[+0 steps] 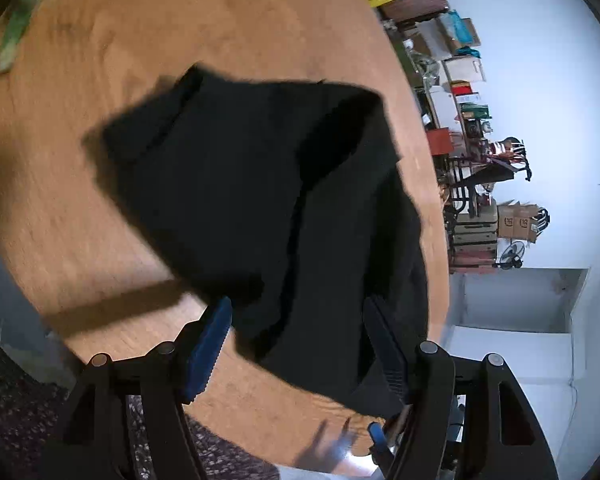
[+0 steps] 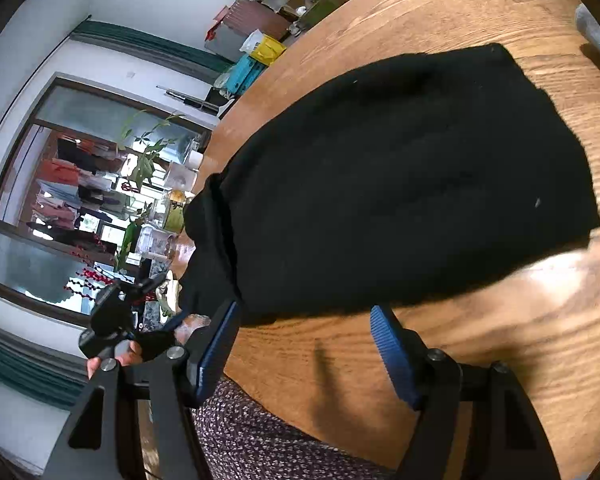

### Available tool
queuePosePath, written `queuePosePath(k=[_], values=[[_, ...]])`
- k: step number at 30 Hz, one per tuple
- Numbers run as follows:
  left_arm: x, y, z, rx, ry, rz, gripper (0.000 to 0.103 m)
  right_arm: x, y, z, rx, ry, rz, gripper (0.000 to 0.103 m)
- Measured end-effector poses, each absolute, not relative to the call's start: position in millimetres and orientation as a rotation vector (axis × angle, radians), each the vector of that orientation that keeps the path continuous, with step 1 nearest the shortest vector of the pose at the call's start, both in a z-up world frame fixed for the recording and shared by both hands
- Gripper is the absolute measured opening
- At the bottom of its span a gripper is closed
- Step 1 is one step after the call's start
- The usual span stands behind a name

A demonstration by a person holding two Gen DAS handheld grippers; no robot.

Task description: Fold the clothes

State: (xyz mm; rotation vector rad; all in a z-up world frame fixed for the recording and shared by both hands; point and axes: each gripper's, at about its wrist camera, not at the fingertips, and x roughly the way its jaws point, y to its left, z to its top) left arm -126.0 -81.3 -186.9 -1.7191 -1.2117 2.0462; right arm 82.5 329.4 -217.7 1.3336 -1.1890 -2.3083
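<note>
Left gripper [image 1: 296, 344]: its jaws are being held wide apart, released, with nothing pinched. The blue-padded finger [image 1: 210, 350] is being shown at 7 o'clock over bare wood; the other finger is being seen at 5 o'clock against the near edge of the cloth, and whether it is touching the cloth cannot be told.

Right gripper [image 2: 303, 344]: its jaws are likewise being held spread, released, with only bare wood between the two blue pads [image 2: 391, 354]. The left pad's tip is being seen just beside the cloth's near hem at 7 o'clock.

Black garment [image 2: 399, 184]: it is being shown lying on the table as a dark folded mass, at the centre of both wrist views. In the left wrist view one flap [image 1: 156, 120] is being seen laid out toward 10 o'clock. In the right wrist view a bunched part [image 2: 208, 248] is being seen draped past the table edge at 8 o'clock.

Table [image 1: 100, 220]: a round wooden top is being seen under the garment, its grain showing at 4 o'clock in the right wrist view.

Person: a hand [image 2: 112, 360] is being seen at 8 o'clock in the right wrist view, wrapped round the other gripper's black body. Speckled dark fabric [image 2: 260, 440] is being seen at 6 o'clock, below the table rim.

Room: stacked boxes [image 1: 515, 222] and clutter are being seen at 3 o'clock in the left wrist view.
</note>
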Motion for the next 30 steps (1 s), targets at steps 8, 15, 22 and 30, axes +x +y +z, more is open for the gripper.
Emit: queuePosePath(k=[8,15,22,30], values=[[-104,-102,-210,-1.714,-1.479,2.036,0.069,66,286,-204,1.377,-1.023,-2.354,0.078],[-97,-107,-216,-1.676,-1.596,2.033,0.069,64,260,-180,1.318,-0.798,-2.398,0.078],[-98,-110,-220,-1.636,-1.661,2.003,0.069,49,221,-172,1.292,-0.564,-2.368,0.079],[-108,-101,-218,-1.662,-1.661,2.026,0.069,32,192,-178,1.321,-0.379,-2.345,0.079]])
